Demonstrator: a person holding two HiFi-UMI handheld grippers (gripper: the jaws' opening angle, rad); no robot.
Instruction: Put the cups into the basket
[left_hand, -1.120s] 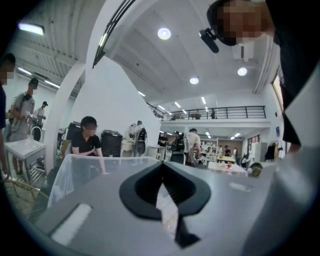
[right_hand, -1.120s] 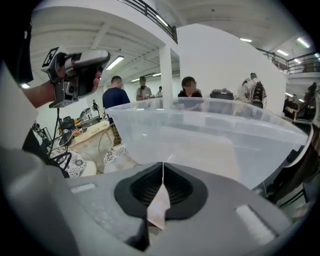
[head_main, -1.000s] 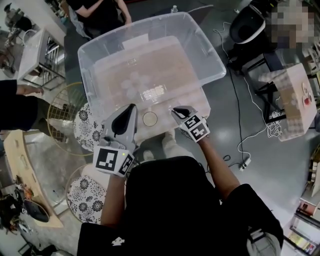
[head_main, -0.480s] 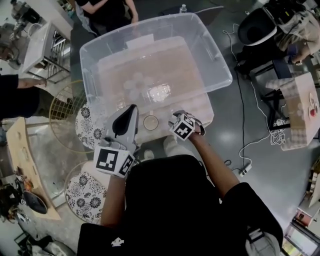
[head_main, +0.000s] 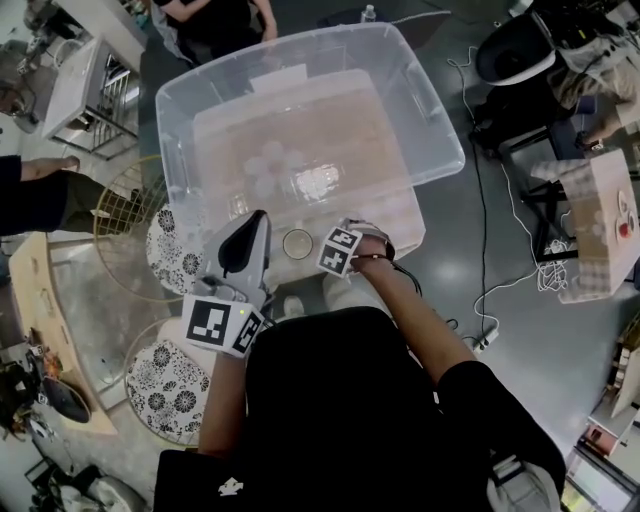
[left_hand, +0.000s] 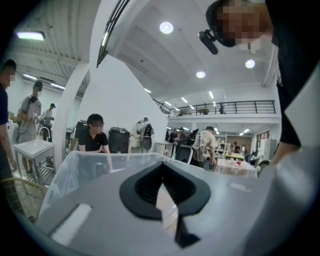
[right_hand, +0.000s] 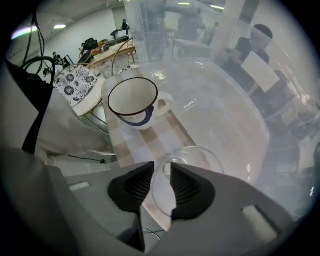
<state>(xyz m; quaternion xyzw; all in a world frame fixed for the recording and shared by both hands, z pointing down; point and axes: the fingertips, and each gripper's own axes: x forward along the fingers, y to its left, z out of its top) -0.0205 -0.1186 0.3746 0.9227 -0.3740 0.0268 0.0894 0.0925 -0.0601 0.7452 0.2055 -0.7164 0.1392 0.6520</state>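
The glass cup (right_hand: 189, 172) stands upright on the checked cloth (right_hand: 172, 131) at the near edge of the table, just in front of the clear plastic bin (head_main: 425, 115). In the right gripper view we see its rim passing through the gap between our jaws: one jaw sits outside the wall and the other hangs over the mouth. The right gripper (right_hand: 161, 167) points straight down onto it. Its jaws have just been closing and now stand at a narrow gap. The glass wall is between them, but the pads do not visibly press on it.

To the left of the glass, well clear of the jaws, is the white cup (head_main: 298, 242). It is upright with its mouth open, has a dark rim and a dark band low on its side, and its handle is turned toward the bin. It is also on the cloth outside the bin, and in the head view it sits between our two grippers.

The left gripper (head_main: 258, 225) lies roughly level just left of the white cup, pointing at the bin's near wall. In its own view the jaw tips meet and nothing is between them.

The bin fills most of the table beyond the cups. We cannot make out any cups in it through the cloudy plastic. A person in black (left_hand: 95, 139) stands at its far side. On the floor to our left are two round seats with a flower pattern (head_main: 165, 388).
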